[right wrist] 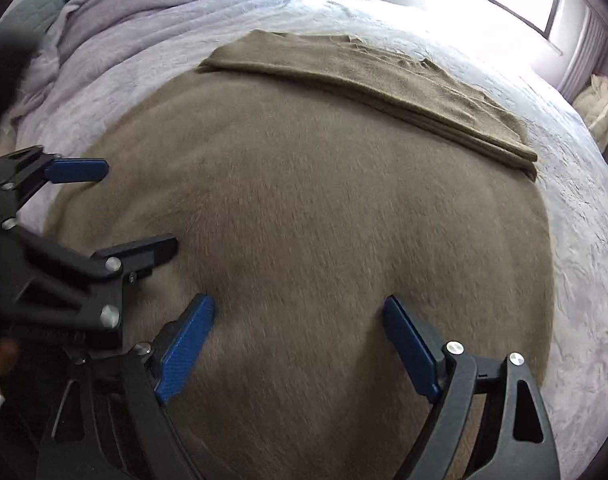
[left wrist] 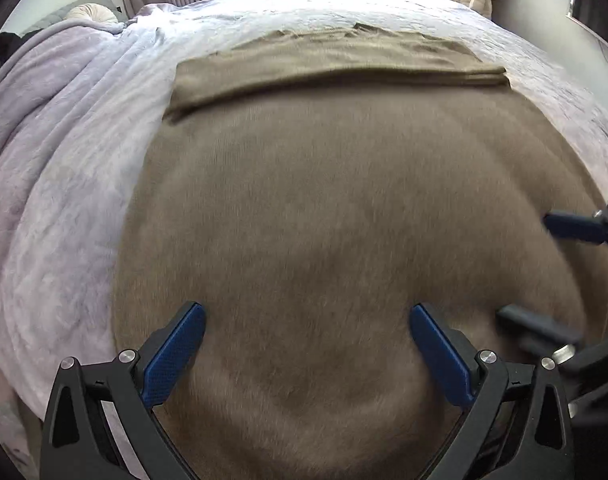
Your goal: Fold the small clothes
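Brown knit garment (left wrist: 335, 208): spread flat on the bed (left wrist: 64, 184), far end already folded over in a band. Left gripper (left wrist: 307, 340) and right gripper (right wrist: 300, 336): both spread wide, empty, low over the near part. Advice: pinch both near corners evenly, lift together, lay edge to edge.
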